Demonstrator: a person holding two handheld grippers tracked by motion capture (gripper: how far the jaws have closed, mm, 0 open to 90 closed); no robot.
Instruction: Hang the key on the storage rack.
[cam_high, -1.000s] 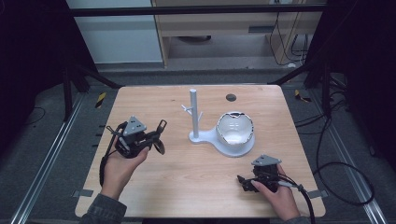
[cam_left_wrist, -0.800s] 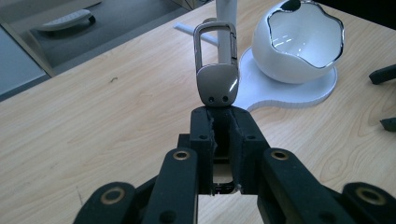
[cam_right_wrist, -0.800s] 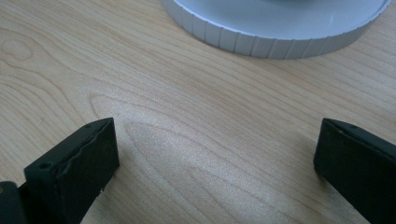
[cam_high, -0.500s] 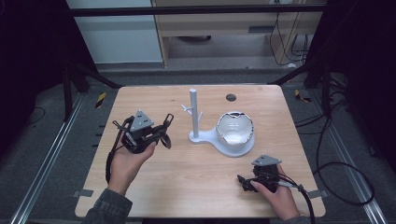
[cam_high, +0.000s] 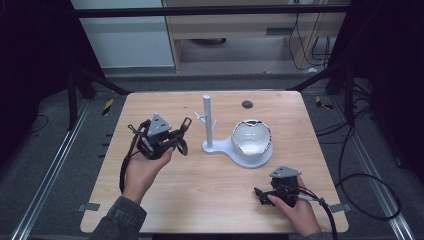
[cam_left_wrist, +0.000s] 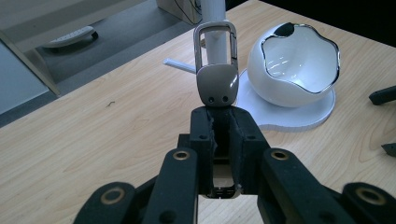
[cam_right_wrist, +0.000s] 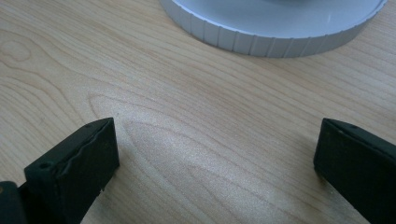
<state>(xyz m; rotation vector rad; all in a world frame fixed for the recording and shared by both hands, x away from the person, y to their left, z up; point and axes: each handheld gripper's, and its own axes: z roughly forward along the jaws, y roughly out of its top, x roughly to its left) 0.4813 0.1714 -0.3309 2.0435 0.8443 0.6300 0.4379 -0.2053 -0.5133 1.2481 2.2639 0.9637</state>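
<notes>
L gripper (cam_left_wrist: 219, 116) is clamped tight on a metal key fob (cam_left_wrist: 216, 70), a taupe tab with two rivets and a silver rectangular loop on top. The tab's lower end sits between the black jaws; the loop sticks out past the tips. In the high view the L gripper (cam_high: 181, 136) is held above the table (cam_high: 150, 210), left of centre, w/ the fob pointing toward the white stand (cam_high: 220, 147). From the L gripper view the loop lines up in front of the stand's upright post (cam_left_wrist: 212, 7), which has short pegs (cam_left_wrist: 180, 65) sticking out sideways; can't tell if loop and post touch, but in the high view they look apart.

The stand has a flat round base (cam_left_wrist: 280, 116) and a white egg-shaped bowl (cam_left_wrist: 294, 63) w/ a shiny wavy rim, sitting on the base right of the post.

R gripper (cam_high: 261, 192) rests low near the table's front right edge, in the person's R hand (cam_high: 295, 207). Its jaws are spread wide w/ nothing between them, just bare wood (cam_right_wrist: 210, 140). The ribbed edge of the stand's base (cam_right_wrist: 271, 32) lies just beyond the tips, not touching.

A small dark disc (cam_high: 247, 104) sits at the table's far edge, well apart from everything.
</notes>
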